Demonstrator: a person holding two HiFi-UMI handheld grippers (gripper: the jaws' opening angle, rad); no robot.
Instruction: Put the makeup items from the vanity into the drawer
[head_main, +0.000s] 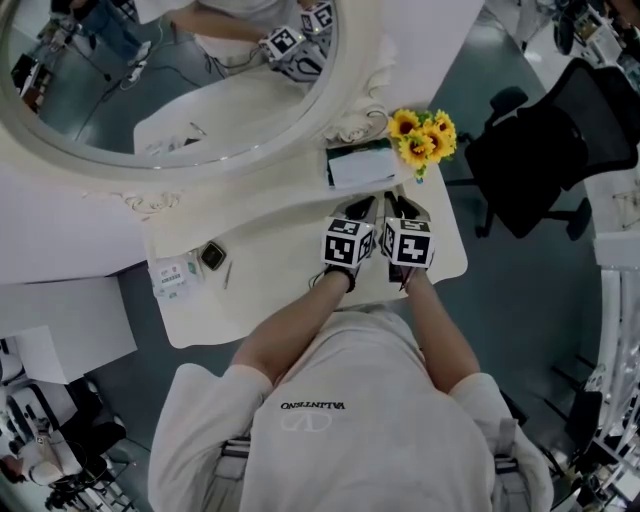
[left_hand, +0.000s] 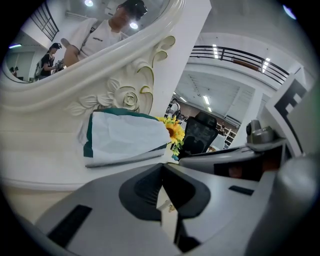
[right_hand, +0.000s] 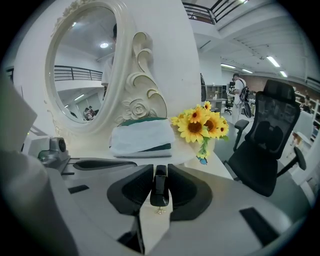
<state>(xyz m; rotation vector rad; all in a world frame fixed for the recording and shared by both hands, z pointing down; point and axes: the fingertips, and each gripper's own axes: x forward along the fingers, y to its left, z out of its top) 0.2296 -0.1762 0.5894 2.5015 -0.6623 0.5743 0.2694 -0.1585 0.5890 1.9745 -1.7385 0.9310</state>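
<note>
On the white vanity top (head_main: 270, 225) my two grippers stand side by side, just in front of a white and green pack (head_main: 360, 165). My right gripper (head_main: 403, 207) is shut on a slim black makeup item (right_hand: 160, 186), which stands upright between its pads. My left gripper (head_main: 360, 210) is shut, its jaw tips meeting (left_hand: 162, 175) with nothing between them. More makeup things lie at the table's left: a small dark compact (head_main: 212, 256), white and green packets (head_main: 172, 277) and a thin stick (head_main: 227, 274). I see no drawer.
A big oval mirror (head_main: 170, 80) in a carved white frame stands behind the table. Sunflowers (head_main: 422, 138) sit at the back right corner beside the pack. A black office chair (head_main: 530, 165) stands on the floor to the right of the table.
</note>
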